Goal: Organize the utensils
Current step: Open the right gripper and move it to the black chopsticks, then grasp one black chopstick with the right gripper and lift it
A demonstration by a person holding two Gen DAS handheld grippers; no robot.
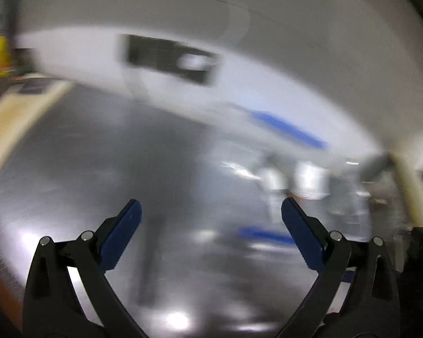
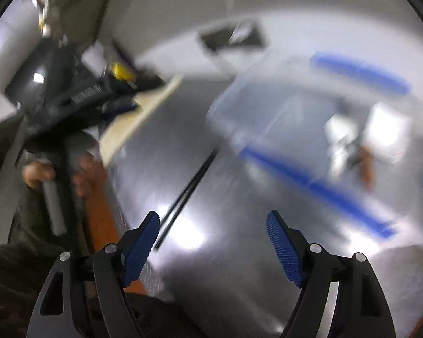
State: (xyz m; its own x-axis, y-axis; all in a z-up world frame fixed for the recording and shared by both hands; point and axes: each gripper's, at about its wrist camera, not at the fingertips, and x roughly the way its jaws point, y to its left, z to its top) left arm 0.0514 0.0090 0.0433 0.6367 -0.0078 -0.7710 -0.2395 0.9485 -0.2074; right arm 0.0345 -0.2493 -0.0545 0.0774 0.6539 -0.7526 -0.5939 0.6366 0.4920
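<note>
The brushed, shiny steel tabletop [image 2: 225, 253] fills most of both views and throws back white glare from lights overhead; everything beyond the grippers is smeared by motion blur. Along its far left edge runs a pale wooden board [image 1: 17, 121], also seen from the right wrist [image 2: 138, 121]. On the right half of the table stands a clear plastic storage bin with blue rim strips [image 2: 310, 129], lying well ahead of the right gripper; in the left wrist view the same bin [image 1: 310, 186] sits at the far right. Inside it are blurred white and silver shapes with a brownish handle-like piece [image 2: 349, 143]; I cannot tell which utensils they are. A pair of thin black chopsticks [image 2: 189, 186] lies bare on the steel, slanting from the bin's near corner down to just beside the right gripper's left finger. On the white wall behind hangs a dark rectangular panel [image 1: 169, 57]; any writing on it is unreadable. No label or brand can be read anywhere. The left gripper [image 1: 211, 211] hovers over bare steel, blue-padded fingers spread wide with nothing between them; the right gripper [image 2: 213, 222] is likewise spread wide and carries nothing. The person's hand [image 2: 39, 173] grips a grey handle at the far left.
</note>
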